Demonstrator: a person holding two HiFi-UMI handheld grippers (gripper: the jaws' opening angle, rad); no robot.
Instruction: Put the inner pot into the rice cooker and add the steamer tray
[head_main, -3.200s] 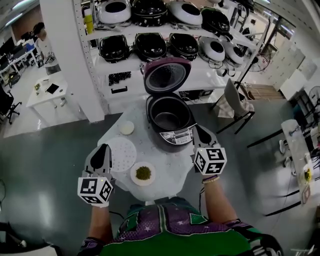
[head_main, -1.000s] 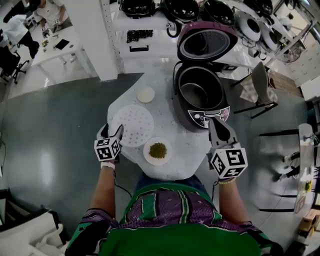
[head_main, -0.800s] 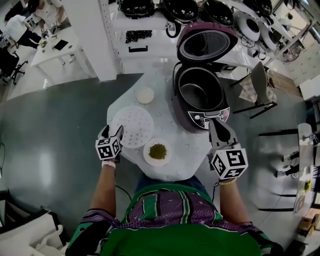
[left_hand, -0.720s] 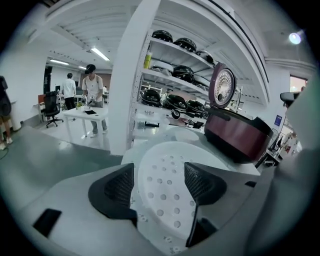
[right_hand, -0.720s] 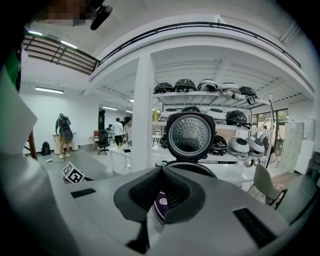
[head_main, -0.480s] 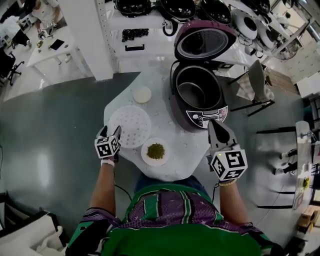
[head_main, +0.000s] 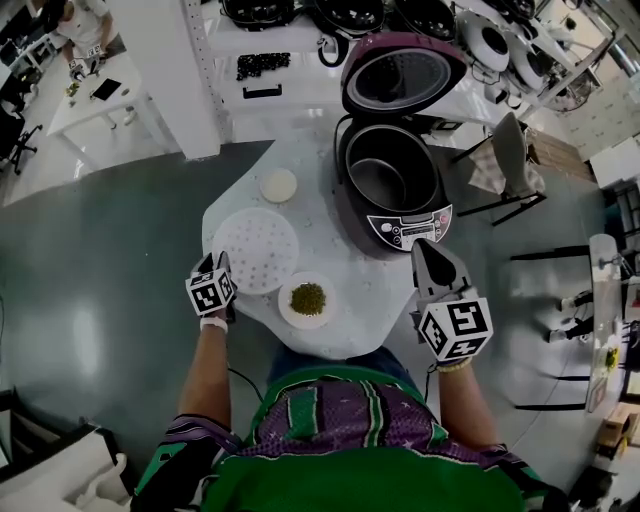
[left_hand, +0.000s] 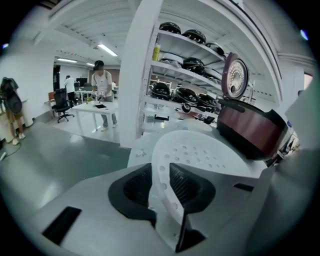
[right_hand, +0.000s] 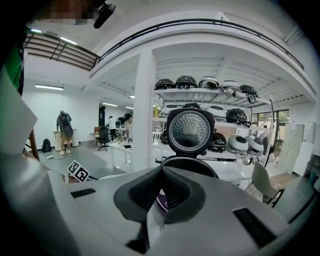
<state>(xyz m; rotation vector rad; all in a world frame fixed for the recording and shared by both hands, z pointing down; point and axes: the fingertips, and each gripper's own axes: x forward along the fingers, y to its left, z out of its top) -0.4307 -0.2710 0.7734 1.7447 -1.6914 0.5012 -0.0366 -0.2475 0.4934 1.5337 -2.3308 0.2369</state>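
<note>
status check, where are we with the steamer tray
Left gripper: fingers just closed onto steamer tray rim. Right gripper shut, empty. Inner pot in rice cooker, lid open. Green-filled dish beside tray.

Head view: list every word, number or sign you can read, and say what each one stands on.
Rice cooker control panel: printed labels, too small to read.
Left cube and right cube: black-and-white square patterns, no words.
Nothing else is readable.

Left tongs (left_hand: 161, 175) now on steamer tray (left_hand: 200, 150)
</note>
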